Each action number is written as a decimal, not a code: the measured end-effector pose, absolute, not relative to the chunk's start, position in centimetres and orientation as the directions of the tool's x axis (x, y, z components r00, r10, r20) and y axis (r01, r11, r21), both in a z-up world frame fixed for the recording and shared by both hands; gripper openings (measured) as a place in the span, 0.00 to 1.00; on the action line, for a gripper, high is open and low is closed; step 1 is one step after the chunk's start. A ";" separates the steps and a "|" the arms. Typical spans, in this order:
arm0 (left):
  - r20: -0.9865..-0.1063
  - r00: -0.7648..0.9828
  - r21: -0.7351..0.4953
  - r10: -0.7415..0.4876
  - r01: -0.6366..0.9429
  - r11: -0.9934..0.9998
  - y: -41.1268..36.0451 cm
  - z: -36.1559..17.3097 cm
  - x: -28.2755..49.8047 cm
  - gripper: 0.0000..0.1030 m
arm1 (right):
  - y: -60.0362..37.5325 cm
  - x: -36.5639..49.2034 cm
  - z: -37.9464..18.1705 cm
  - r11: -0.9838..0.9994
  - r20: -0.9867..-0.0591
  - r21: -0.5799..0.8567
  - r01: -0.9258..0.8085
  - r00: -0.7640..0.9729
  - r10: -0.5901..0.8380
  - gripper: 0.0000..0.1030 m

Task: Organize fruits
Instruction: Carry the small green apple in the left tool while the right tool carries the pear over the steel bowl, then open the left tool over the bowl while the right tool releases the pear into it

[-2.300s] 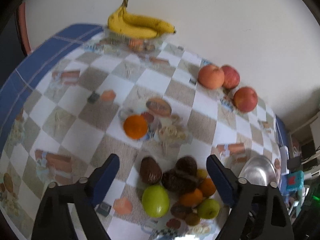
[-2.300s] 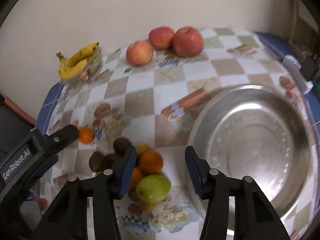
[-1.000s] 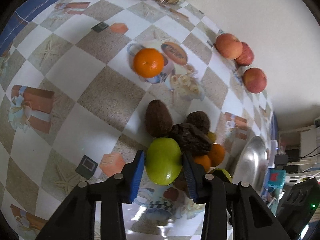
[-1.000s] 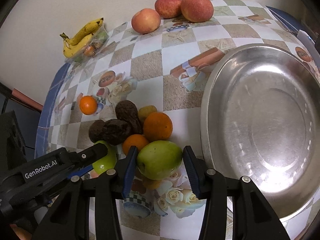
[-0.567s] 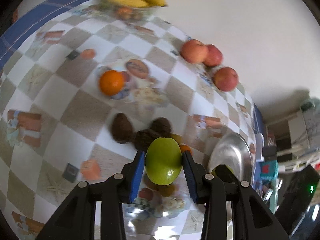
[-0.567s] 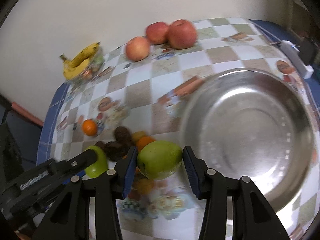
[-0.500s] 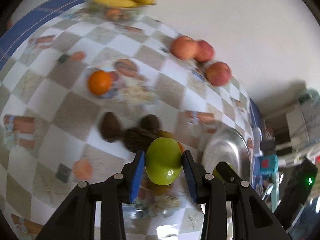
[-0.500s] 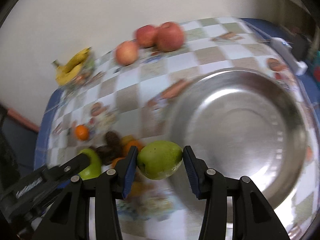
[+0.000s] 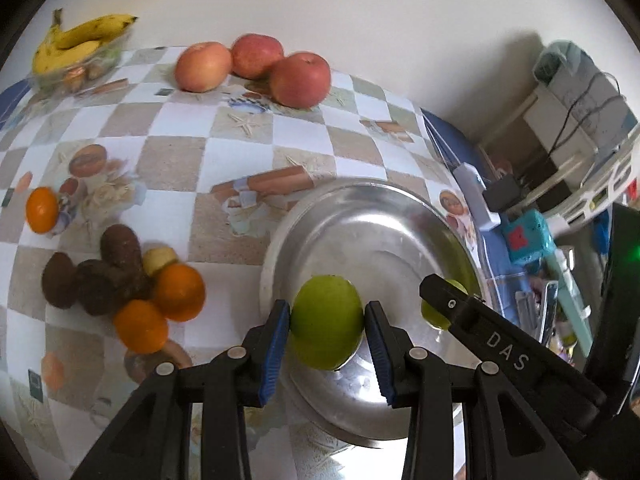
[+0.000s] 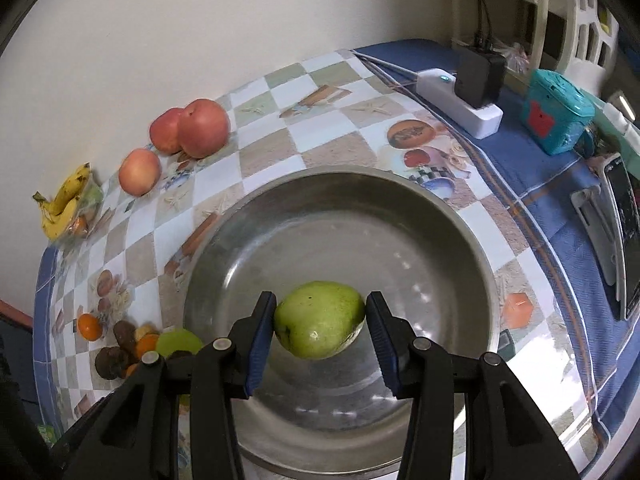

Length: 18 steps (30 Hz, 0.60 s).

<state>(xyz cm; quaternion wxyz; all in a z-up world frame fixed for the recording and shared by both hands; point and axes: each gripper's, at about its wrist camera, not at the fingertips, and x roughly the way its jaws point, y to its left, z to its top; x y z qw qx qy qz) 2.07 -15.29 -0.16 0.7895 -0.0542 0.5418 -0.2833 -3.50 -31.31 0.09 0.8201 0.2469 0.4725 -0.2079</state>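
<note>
Over a steel bowl (image 10: 460, 240) on a checkered tablecloth (image 9: 240, 160), 2 hand-held grippers each carry a green fruit. From the left wrist view, the left gripper (image 9: 326, 324) is clamped on a round green apple (image 9: 326, 326), its blue pads pressing both sides, hanging above the bowl's near left rim. From the right wrist view, the right gripper (image 10: 320, 326) is clamped on a green pear-shaped fruit (image 10: 320, 324), held above the bowl's floor; whether the fruit touches the metal cannot be told.

Nothing lies loose inside the bowl. Left of it, on the cloth, sits a small heap: 2 oranges (image 9: 160, 304), several dark brown fruits (image 9: 96, 276) and 1 small yellowish fruit (image 9: 159, 259). A lone tangerine (image 9: 41, 210) lies farther left. By the wall are 3 red apples (image 9: 256, 66) and a bunch of bananas (image 9: 76, 40).

The step in hand appears to be delivering both green fruits into the bowl. The next move likely calls for lowering each fruit close to the metal before parting the fingers, so neither rolls or knocks the other, then going back for the heap.
</note>
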 end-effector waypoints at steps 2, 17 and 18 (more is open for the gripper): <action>-0.827 0.237 -0.402 -0.509 0.384 0.831 -15.4 -0.8 2.1 0.40 | -31.7 -3.7 -0.4 0.788 -0.881 0.216 0.577 0.463 -0.098 0.47; -0.846 0.216 -0.385 -0.488 0.386 0.838 -16.3 -2.6 2.3 0.40 | -32.7 -3.9 -3.0 0.760 -0.907 0.219 0.612 0.415 -0.072 0.47; -0.846 0.215 -0.386 -0.489 0.386 0.838 -16.3 -2.6 2.4 0.40 | -32.6 -3.9 -2.9 0.759 -0.908 0.219 0.613 0.413 -0.072 0.47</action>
